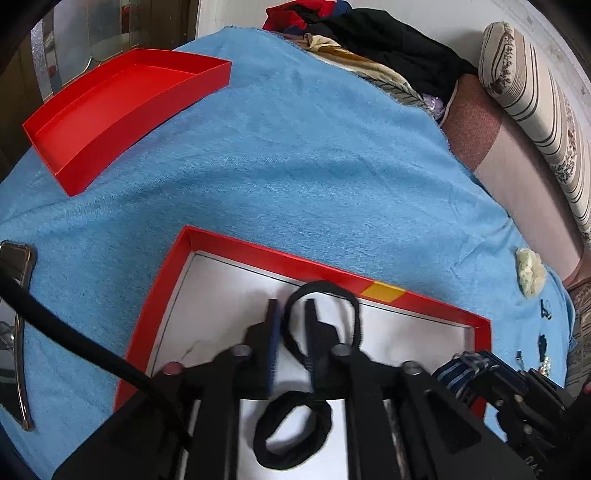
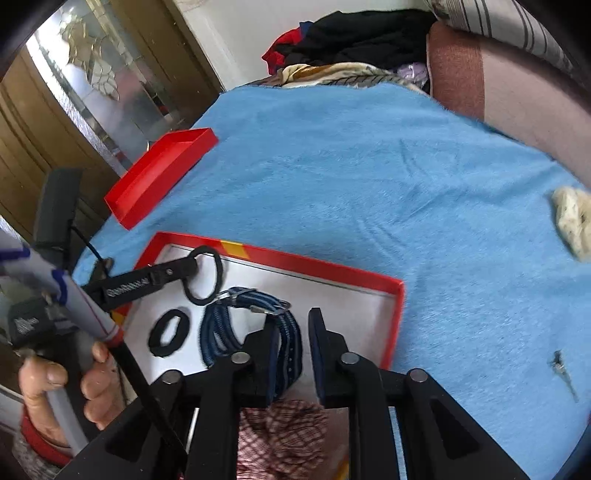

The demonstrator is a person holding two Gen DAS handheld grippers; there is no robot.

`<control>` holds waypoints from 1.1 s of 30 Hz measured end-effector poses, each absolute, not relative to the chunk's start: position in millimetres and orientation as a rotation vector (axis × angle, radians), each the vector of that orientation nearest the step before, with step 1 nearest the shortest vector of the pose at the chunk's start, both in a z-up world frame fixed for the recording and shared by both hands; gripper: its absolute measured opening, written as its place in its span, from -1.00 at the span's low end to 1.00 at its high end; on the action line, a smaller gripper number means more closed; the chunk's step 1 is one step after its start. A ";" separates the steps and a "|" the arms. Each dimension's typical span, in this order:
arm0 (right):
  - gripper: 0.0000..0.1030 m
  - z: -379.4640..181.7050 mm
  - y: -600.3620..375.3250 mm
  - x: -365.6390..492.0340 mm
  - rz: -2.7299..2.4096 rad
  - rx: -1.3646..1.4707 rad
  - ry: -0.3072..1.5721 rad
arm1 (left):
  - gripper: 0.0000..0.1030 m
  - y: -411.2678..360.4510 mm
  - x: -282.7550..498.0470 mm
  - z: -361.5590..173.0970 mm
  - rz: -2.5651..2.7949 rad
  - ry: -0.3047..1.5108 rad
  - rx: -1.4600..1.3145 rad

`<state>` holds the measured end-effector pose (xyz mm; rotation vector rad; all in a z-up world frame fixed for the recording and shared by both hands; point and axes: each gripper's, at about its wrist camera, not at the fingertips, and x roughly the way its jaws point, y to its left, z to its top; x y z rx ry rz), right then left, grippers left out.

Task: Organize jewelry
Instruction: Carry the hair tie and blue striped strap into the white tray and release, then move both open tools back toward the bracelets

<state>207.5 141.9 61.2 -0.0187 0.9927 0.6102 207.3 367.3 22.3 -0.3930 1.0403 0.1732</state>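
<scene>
I am viewing a red-walled tray [image 1: 258, 254] with a white floor, lying on a blue blanket [image 1: 295, 166] that is covering a bed. Its far wall and left wall are standing low around the working zone; the right wall [image 2: 397, 325] is running just beside my right tool. Beyond the far wall the blanket is lying bare up to a heap of clothes [image 1: 369, 33]. A second red tray [image 1: 122, 107] is sitting well apart at the far left, near the blanket's edge. To the right, a cream scrunchie [image 2: 570, 221] and a small hair clip [image 2: 559, 365] are lying on open blanket.

I am holding the left tool [image 1: 291, 306] tilted steeply down over the tray. Its jaws are standing slightly spread, and a thin black hair tie [image 1: 354, 314] is looping around the right finger, not pinched. A thicker black hair tie [image 1: 291, 432] is lying on the tray floor below the fingers. In the right wrist view, a hand [image 2: 66, 391] is gripping the left tool's handle.

I am angling the right tool [image 2: 295, 321] down over the tray's near right corner. Its jaws are standing parted, and a blue striped band [image 2: 288, 347] is lying against the left finger, unclamped. A coiled blue cord [image 2: 218, 332] is resting on the tray floor just left of it. A checked red cloth [image 2: 284, 435] is showing beneath the fingers.
</scene>
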 end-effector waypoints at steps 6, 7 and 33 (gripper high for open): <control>0.23 72.4 130.9 201.4 0.577 -0.035 0.952 | -0.20 358.6 192.6 49.3 0.179 0.982 -0.384; 0.23 75.1 127.7 200.0 0.577 -0.036 0.947 | -0.19 356.8 188.8 55.3 0.182 0.969 -0.381; 0.32 112.7 -119.4 87.9 0.306 0.028 0.845 | 0.06 143.4 66.7 137.5 0.123 0.820 0.051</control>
